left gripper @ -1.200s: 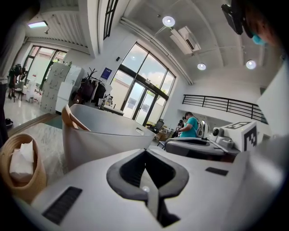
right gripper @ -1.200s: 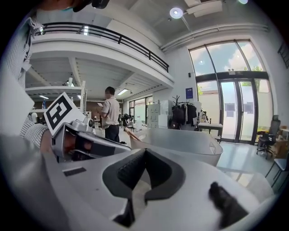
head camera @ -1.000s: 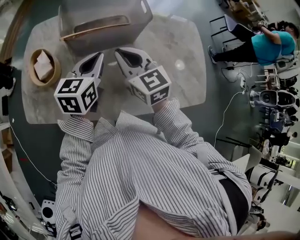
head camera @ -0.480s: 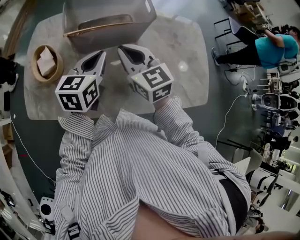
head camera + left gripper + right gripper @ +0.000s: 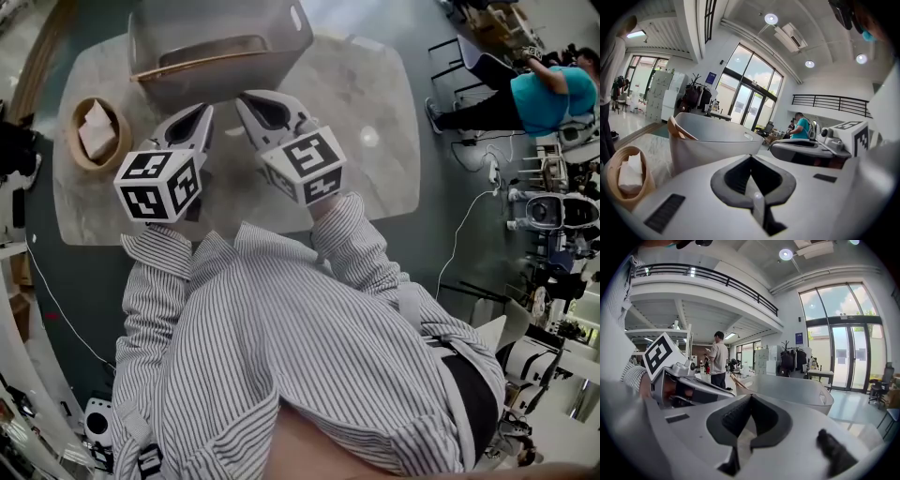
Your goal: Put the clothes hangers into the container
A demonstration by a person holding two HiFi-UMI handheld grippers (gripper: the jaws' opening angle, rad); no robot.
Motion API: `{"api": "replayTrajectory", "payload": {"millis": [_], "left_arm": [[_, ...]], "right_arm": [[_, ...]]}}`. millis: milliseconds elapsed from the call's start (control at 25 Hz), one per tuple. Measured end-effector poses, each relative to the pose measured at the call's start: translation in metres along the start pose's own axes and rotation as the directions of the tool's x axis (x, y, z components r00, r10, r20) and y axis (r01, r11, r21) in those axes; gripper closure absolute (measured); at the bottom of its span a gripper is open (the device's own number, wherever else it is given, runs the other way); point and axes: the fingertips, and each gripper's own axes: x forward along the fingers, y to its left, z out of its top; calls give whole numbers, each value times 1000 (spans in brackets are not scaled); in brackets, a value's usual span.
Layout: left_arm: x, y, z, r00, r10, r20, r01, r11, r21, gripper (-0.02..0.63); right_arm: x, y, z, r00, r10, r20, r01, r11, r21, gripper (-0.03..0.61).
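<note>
Nearest the wearer:
- left gripper (image 5: pixel 200 111): jaws pressed together, nothing between them
- right gripper (image 5: pixel 246 97): just beside the left, likewise closed and empty; both tips aim forward at the container

Beneath them:
- table (image 5: pixel 370 89): marble top, no hanger lying on it in any view
- bowl (image 5: pixel 67 122): at the far left, holding tissue (image 5: pixel 94 131), well apart from both grippers

Beyond the tips:
- container (image 5: pixel 225 82): grey tub, near wall close ahead of both grippers
- hanger (image 5: pixel 192 58): wooden, already inside the container, lying along its near wall, one end propped above the rim at the left corner

Risk, as judged:
- closed tips pushed forward would strike the near wall and shove the container
- a jolt there could tip the propped end of the hanger over the rim

Relation: the hanger sits ahead of both grippers, behind the container wall, touched by neither; the left gripper is nearer the raised end
</note>
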Motion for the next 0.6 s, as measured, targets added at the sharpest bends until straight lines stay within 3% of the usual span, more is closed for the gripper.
{"api": "replayTrajectory", "payload": {"millis": [600], "left_arm": [[-4, 7, 2, 1000, -2, 6, 2, 1000, -7, 603]], "right_arm": [[8, 5, -5, 1000, 2, -18, -3, 999, -40, 565]]}}
